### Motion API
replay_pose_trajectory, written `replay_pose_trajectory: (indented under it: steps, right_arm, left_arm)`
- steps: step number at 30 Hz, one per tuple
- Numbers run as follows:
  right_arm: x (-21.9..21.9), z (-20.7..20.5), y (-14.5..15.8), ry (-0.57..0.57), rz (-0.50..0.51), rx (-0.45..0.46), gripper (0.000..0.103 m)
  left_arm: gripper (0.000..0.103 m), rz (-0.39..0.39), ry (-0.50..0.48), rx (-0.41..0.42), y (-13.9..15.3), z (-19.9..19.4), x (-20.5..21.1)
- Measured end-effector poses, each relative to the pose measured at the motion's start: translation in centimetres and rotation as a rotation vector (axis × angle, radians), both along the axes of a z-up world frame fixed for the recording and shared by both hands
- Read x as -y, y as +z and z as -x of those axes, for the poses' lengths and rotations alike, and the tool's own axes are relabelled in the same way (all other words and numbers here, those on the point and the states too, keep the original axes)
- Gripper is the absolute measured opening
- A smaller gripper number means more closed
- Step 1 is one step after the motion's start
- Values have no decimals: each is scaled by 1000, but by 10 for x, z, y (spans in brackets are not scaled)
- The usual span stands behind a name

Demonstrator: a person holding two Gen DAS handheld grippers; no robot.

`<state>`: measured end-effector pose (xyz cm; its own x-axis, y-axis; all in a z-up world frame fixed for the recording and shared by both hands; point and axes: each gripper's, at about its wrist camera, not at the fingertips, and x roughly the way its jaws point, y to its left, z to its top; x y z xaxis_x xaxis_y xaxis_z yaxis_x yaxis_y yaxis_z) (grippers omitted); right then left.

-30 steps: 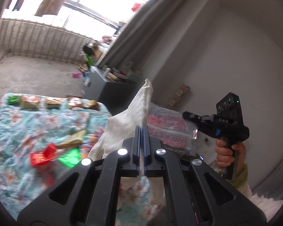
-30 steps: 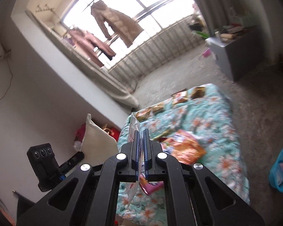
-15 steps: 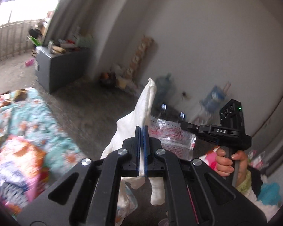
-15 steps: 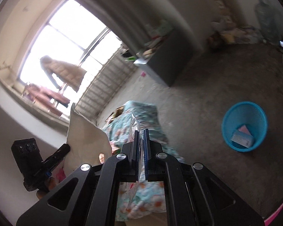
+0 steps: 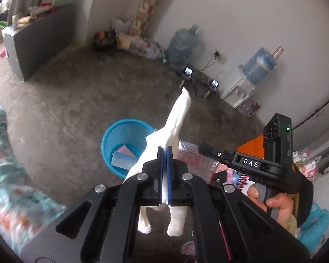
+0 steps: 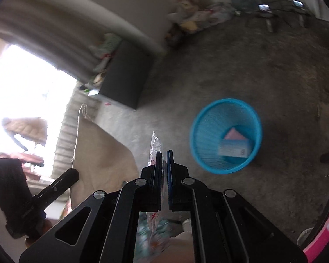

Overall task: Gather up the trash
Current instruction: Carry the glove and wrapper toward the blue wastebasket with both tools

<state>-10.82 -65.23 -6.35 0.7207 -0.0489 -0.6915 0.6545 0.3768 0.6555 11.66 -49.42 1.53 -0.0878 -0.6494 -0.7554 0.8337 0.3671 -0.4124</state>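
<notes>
My left gripper (image 5: 164, 150) is shut on a crumpled white tissue (image 5: 175, 122) that sticks up past the fingertips and hangs below them. My right gripper (image 6: 163, 153) is shut on a clear plastic wrapper (image 6: 154, 148) with red print; from the left wrist view that wrapper (image 5: 192, 159) shows in the right gripper (image 5: 202, 147), held by a hand (image 5: 274, 201). A blue mesh bin (image 5: 125, 146) stands on the floor below and ahead, with a pink-and-blue packet inside. In the right wrist view the bin (image 6: 227, 135) lies ahead to the right and the tissue (image 6: 98, 151) to the left.
Bare concrete floor (image 5: 76, 87) surrounds the bin. A grey cabinet (image 5: 39, 35) stands at the far left, water jugs (image 5: 182, 43) and a white dispenser (image 5: 239, 87) along the wall. A floral bedspread (image 5: 8, 186) fills the left edge.
Both grippers swung away from the bed toward the floor and tilted down. The blue bin has come into both views and grown larger. Both grips kept hold.
</notes>
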Motion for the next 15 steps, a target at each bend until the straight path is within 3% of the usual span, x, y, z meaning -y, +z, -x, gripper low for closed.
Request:
replay_pose_trajectory:
  steps: [7,9,10,11,12,15]
  right_arm:
    - [49,-33,-70,-91,-42,-76,5]
    - [62,-41,-91,-140,-40,-94,7]
    - [66,-44,-100,-154,-40,-112,9]
    - [71,-48,-113,-162,-54,-139,21]
    - [74,-52,-124,-160,-69,-160,37]
    - [77,-52,-151,-192,-69,-239,40]
  left_arm:
    - [2,-83,30,9,-82,-24,76]
    - [15,-96,57,16,-100,-31,85]
    - [39,-104,80,6,-108,-37,89]
    - [50,-103,107,-7,-113,-42,87]
    - [50,-87,148,-31,-117,-47,83]
    - [54,-70,180,-96,-121,-53,72]
